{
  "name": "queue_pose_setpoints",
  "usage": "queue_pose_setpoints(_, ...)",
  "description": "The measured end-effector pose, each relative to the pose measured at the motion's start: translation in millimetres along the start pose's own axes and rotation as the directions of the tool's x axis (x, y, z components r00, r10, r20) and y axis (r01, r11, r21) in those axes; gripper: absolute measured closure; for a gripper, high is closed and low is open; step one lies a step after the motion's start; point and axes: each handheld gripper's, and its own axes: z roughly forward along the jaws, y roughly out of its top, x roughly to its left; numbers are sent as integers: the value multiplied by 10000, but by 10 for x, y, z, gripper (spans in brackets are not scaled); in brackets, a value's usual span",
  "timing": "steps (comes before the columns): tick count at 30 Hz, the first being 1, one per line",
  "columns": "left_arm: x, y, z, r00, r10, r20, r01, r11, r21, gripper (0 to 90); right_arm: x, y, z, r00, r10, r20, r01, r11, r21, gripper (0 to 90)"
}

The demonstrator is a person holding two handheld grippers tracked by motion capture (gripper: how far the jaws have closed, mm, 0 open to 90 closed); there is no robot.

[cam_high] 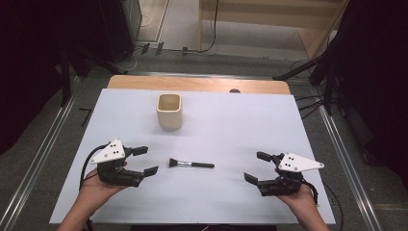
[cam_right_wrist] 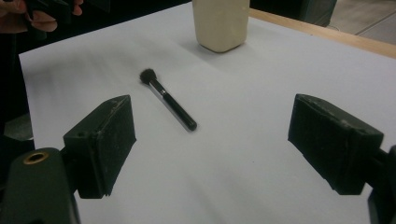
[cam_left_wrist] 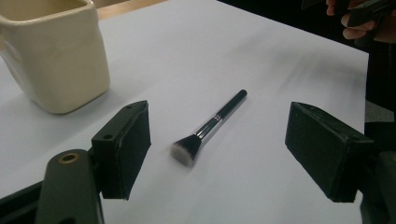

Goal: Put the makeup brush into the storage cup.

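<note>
I see the makeup brush (cam_high: 191,164) lying flat at lower centre of the high view, bristles toward my left gripper (cam_high: 144,160). Both it and my right gripper (cam_high: 257,167) are spread wide, grasping nothing. The cream cup (cam_high: 169,111) above centre looks empty.

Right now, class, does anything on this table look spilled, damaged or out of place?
Nothing stands out. The makeup brush lies flat on the white table, the cream cup stands upright and empty, and nothing is spilled.
</note>
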Motion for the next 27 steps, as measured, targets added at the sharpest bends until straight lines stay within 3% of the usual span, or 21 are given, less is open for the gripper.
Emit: queue_pose_setpoints(27,84,134,295,9999,-40,159,37,9997,236,227,-23,-16,13,9997,212,142,-213,9997,67,158)
